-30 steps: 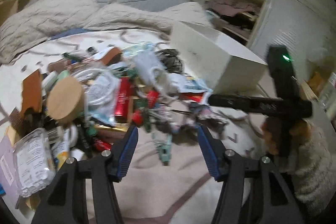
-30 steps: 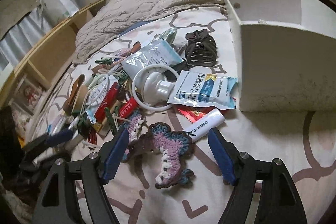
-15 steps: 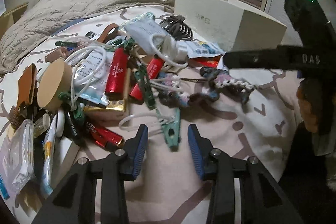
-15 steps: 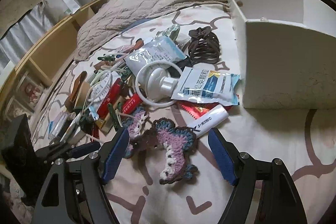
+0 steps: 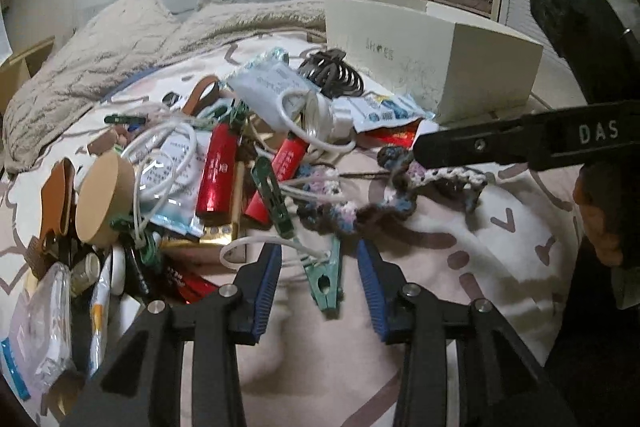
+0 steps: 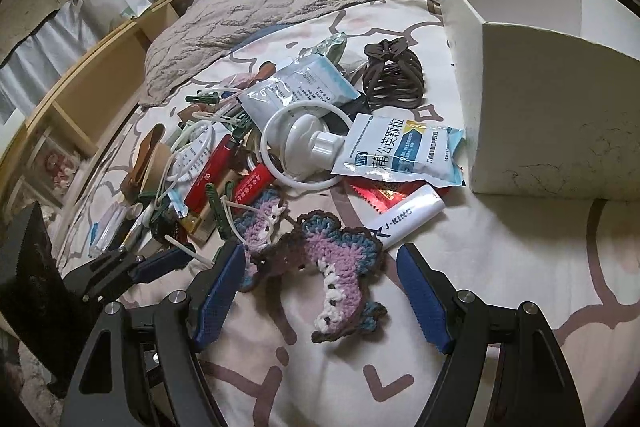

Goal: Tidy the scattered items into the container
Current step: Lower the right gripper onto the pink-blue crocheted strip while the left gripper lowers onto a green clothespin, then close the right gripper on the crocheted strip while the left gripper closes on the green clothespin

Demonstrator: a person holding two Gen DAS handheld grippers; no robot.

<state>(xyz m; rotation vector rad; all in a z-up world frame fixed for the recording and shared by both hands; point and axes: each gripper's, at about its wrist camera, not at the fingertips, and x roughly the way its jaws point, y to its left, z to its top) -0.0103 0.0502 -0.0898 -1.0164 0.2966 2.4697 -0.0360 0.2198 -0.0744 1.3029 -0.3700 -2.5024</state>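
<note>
Left gripper [image 5: 318, 281] dropped, narrowed fingers unclenched around green clip [image 5: 326, 281]; cord [image 5: 256, 247] crosses it.

1. Cardboard box [image 6: 560, 99] stands on the bed sheet [image 6: 500, 287], right of the heap of small items; blanket [image 6: 248, 7] bunched behind both.
2. Hair claw [image 6: 394, 77] lies behind the granule sachet [image 6: 400, 151], just left of the box.
3. Pump bottle [image 6: 308, 143] lies inside a cord loop, left of the sachet.
4. Tube [image 6: 406, 221] lies before the sachet, touching the crochet piece [image 6: 332, 263].
5. Crochet piece lies between the right gripper [image 6: 320, 291] fingers, not touched.
6. Clothes peg [image 5: 326, 279] lies between the left gripper [image 5: 322, 291] fingers, at the heap's near edge.
7. Wooden shelf [image 6: 92, 83] runs along the bed's left side.
</note>
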